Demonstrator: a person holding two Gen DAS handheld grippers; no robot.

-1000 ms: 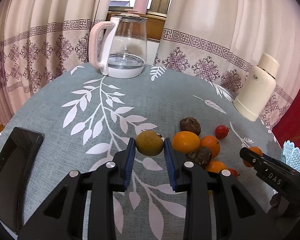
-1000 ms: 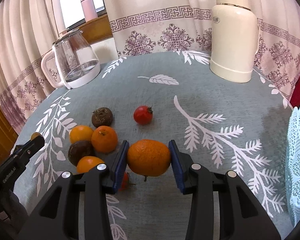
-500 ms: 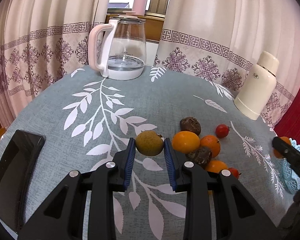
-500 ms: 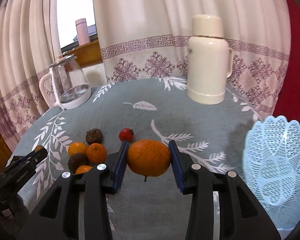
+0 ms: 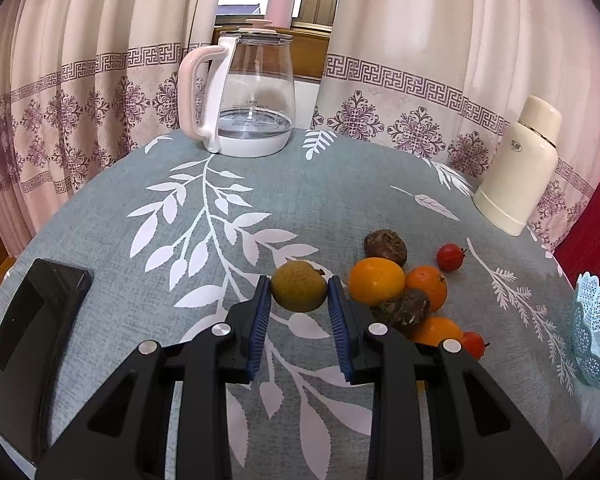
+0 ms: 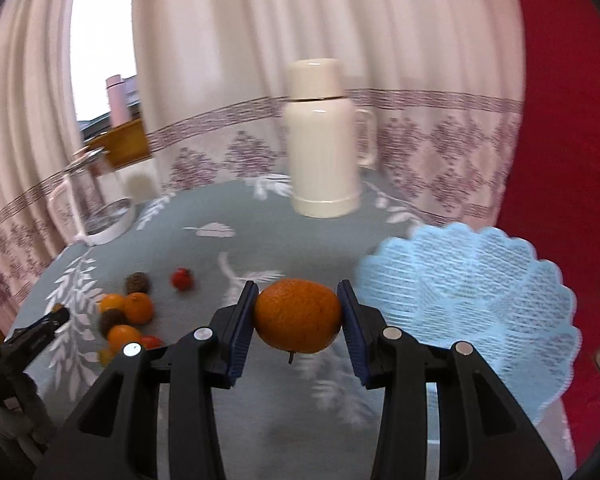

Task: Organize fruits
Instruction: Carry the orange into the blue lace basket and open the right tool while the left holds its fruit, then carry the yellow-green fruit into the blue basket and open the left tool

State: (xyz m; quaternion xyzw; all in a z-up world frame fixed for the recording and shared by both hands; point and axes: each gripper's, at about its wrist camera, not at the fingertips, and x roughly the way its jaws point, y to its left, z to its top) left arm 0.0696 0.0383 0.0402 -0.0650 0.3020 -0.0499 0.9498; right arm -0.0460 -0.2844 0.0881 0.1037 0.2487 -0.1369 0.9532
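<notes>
Right gripper (image 6: 298, 314) clamps dimpled round orange (image 6: 298, 316) beside lacy basket (image 6: 472, 304)

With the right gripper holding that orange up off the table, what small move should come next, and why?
Probably carry the orange a little further right, over the pale blue lace basket. The right gripper is shut on the fruit beside the basket's rim, not above it, and no fruit shows inside the basket.
</notes>
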